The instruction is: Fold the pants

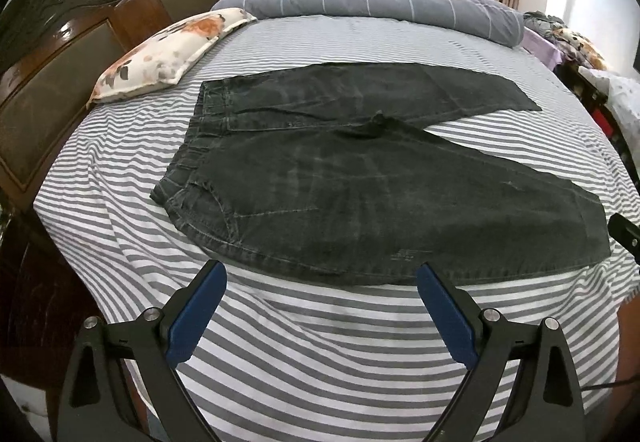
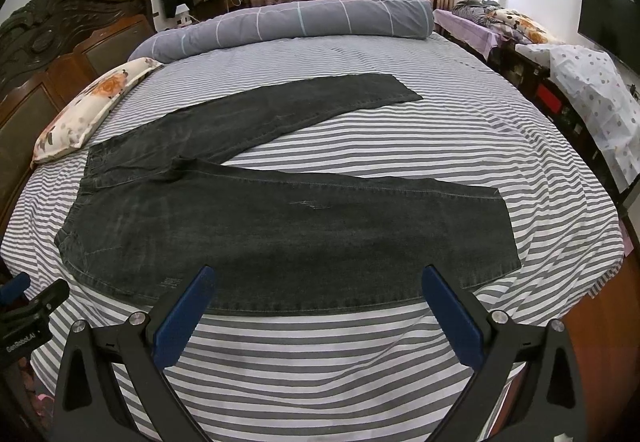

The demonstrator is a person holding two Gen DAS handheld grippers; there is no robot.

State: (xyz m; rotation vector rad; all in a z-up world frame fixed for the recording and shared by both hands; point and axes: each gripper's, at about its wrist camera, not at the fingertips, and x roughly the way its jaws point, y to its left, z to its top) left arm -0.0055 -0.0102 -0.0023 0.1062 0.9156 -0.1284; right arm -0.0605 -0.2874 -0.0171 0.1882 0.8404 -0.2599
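Dark faded pants (image 1: 360,177) lie flat on the striped bed (image 1: 320,342), legs splayed apart; both grippers' jaws are spread wide, holding nothing.

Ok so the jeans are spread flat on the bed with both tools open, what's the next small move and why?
Probably lower the right tool onto the near leg's hem and close on it. The jeans lie flat with legs splayed apart, the far leg angled away, and the left tool also hangs open just short of the near edge, so nothing is gripped yet.
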